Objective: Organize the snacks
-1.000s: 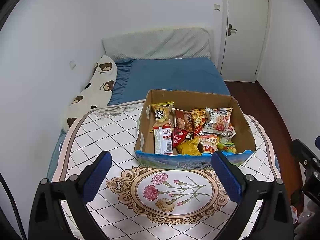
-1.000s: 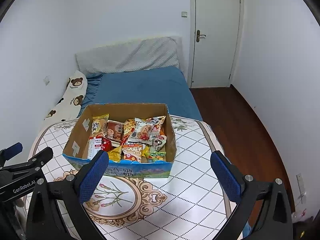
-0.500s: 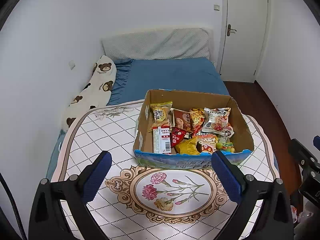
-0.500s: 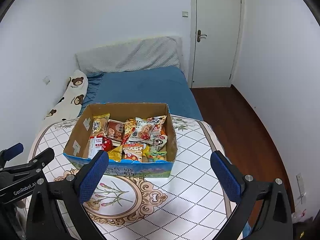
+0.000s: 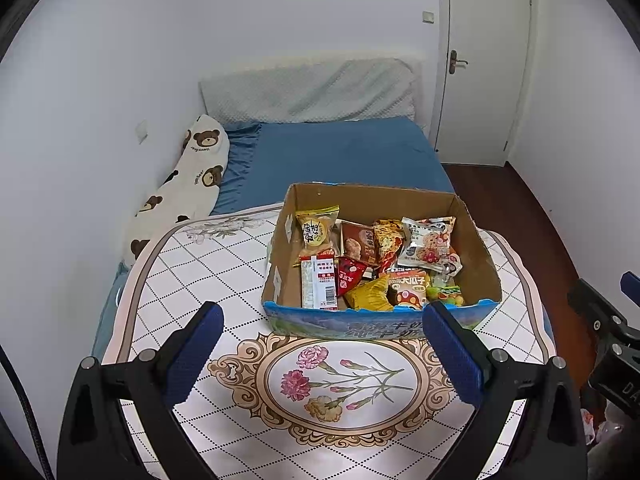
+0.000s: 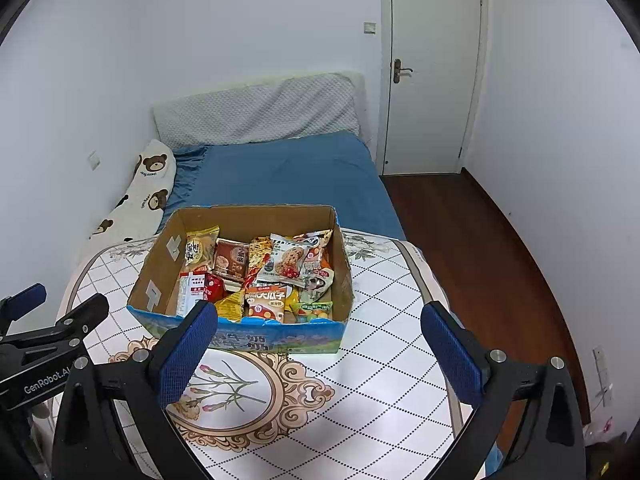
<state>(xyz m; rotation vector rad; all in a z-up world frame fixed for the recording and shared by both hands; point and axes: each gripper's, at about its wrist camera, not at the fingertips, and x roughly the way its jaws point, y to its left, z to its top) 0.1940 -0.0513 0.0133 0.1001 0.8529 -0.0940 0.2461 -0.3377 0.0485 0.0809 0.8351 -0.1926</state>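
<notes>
left gripper (image 5: 322, 354): blue-padded fingers (image 5: 192, 356) spread wide, nothing between them, touching nothing; held above the table (image 5: 192, 280), short of the near wall of the cardboard box (image 5: 476, 252). its side also shows at the left edge of the right wrist view.

right gripper (image 6: 318, 354): fingers (image 6: 452, 364) spread equally wide, holding nothing, no contact with anything; held over the table's right half, near the box's front right corner.

cardboard box: open-topped, blue printed front panel, standing on the table's far half, in front of the bed (image 5: 344, 152).

snacks, all inside the box:
- yellow packet (image 5: 317, 229), back left, leaning upright.
- brown packet (image 5: 359, 242), just beside it.
- white cookie packet (image 5: 426, 240), back right, lying on top of others.
- red-and-white carton (image 5: 320, 288), front left.
- red triangular packet (image 5: 351, 278), touching the carton.
- yellow crumpled bag (image 5: 370, 298), front middle.
- orange seed packet (image 5: 410, 288), front right.
- green candy bag (image 5: 446, 295), front right corner.

table: quilted diamond cloth with flower medallion (image 5: 340, 380).
</notes>
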